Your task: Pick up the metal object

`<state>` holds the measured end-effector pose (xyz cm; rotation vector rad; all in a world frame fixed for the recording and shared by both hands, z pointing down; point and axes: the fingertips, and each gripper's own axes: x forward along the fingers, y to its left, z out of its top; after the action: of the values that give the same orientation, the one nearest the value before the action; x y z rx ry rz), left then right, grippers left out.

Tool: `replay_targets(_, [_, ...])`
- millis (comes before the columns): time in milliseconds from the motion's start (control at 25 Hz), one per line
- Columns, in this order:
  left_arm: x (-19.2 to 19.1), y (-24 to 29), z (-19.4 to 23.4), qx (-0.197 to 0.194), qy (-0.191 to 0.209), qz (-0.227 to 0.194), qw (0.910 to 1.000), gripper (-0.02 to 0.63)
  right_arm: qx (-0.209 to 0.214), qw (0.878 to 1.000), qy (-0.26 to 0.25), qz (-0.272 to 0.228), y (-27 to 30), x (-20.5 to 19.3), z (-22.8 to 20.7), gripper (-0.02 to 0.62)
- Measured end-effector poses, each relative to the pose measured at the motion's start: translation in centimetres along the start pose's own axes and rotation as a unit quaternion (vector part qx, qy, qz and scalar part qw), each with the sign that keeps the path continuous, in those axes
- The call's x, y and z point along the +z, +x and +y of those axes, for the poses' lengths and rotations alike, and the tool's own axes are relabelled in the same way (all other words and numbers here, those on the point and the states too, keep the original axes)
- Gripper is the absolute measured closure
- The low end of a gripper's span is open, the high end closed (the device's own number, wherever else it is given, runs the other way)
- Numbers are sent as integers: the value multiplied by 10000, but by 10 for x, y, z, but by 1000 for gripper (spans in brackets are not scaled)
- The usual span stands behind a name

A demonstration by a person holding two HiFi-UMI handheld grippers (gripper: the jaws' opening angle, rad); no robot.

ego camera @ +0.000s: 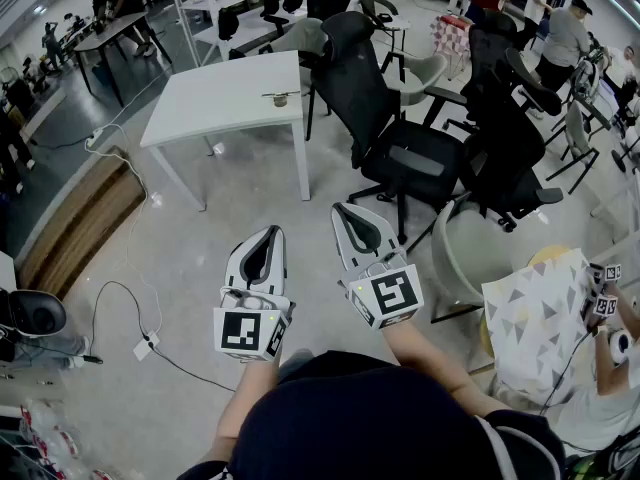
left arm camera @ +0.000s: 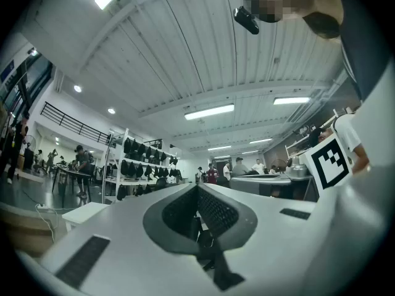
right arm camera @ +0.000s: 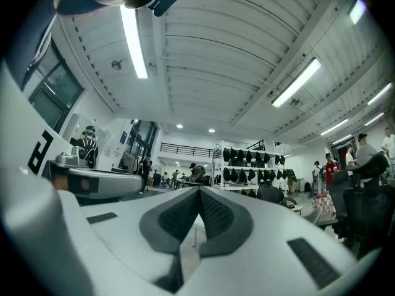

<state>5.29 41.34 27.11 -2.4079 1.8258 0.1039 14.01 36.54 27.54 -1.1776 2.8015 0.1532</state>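
Observation:
A small metal object (ego camera: 280,97) rests near the right edge of a white table (ego camera: 225,103), far ahead of both grippers. The grippers are held side by side at waist height over the floor, pointing towards the table. My left gripper (ego camera: 271,232) is shut, and its dark pads meet in the left gripper view (left arm camera: 197,189) with nothing between them. My right gripper (ego camera: 346,209) is also shut and empty, its pads closed together in the right gripper view (right arm camera: 199,191). Neither gripper is near the metal object.
Black office chairs (ego camera: 400,138) crowd the table's right side. A grey chair (ego camera: 465,258) and a patterned bag (ego camera: 535,318) are at my right. On the floor at left lie a cable with a power strip (ego camera: 147,346) and a wooden platform (ego camera: 80,223). People stand at the back right.

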Motion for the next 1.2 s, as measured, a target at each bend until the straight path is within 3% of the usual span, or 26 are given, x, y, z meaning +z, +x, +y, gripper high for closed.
replay_targets(280, [-17, 2, -10, -132, -26, 138, 9998, 583, 37, 9998, 202, -20, -3, -13, -2, 568])
replay_targets(480, [-36, 28, 11, -217, -64, 163, 9996, 581, -46, 9993, 339, 161, 19, -38, -18, 568])
replay_targets(800, [-70, 122, 103, -260, -122, -21, 9996, 578, -28, 9993, 113, 357, 128, -72, -56, 568])
replay_targets(920, [-79, 166, 138, -383, -154, 54, 9991, 511, -96, 9991, 82, 415, 178, -78, -74, 568])
replay_targets(1200, [-101, 242, 220, -519, -179, 218, 9983, 491, -235, 9983, 73, 529, 290, -94, -102, 568])
